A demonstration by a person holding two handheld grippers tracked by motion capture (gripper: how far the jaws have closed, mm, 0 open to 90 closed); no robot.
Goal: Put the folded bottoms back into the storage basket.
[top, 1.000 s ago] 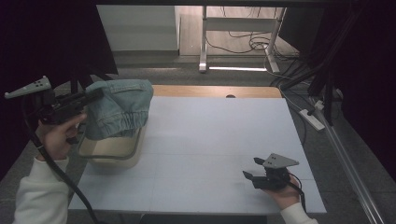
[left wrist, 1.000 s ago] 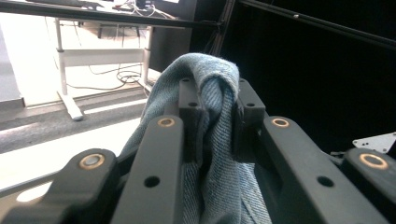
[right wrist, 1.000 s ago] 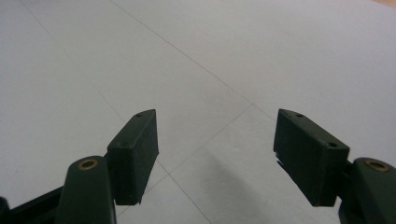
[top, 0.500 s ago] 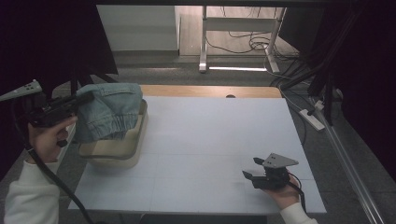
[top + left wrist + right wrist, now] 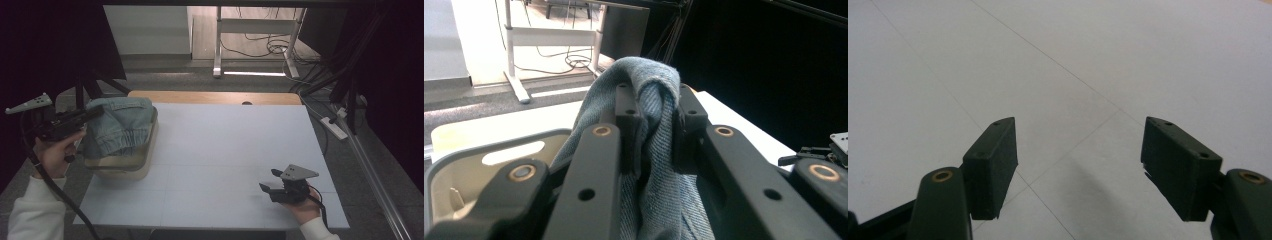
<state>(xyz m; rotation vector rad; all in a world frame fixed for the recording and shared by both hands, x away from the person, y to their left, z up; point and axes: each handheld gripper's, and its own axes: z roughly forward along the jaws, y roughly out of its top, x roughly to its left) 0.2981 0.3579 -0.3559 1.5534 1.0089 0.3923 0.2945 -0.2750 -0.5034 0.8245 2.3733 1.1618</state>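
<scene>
The left hand-held gripper (image 5: 651,130) pinched the denim garment (image 5: 120,125) above the beige bin (image 5: 142,162); the right hand-held gripper (image 5: 1080,170) rested spread on the table (image 5: 225,145).

A bin (image 5: 131,167) sits at the left edge of the desk (image 5: 225,145), a garment (image 5: 120,127) draped over and into it. The left gripper (image 5: 92,114), at the bin's left side, clamps a fold of the garment. The right gripper (image 5: 267,181) rests on the desk's near right corner, well apart.

Black hand-held grippers (image 5: 92,114) (image 5: 269,181) with brass-coloured rivets; grey triangular top plates; trailing black cables; white sleeves (image 5: 30,212)
</scene>
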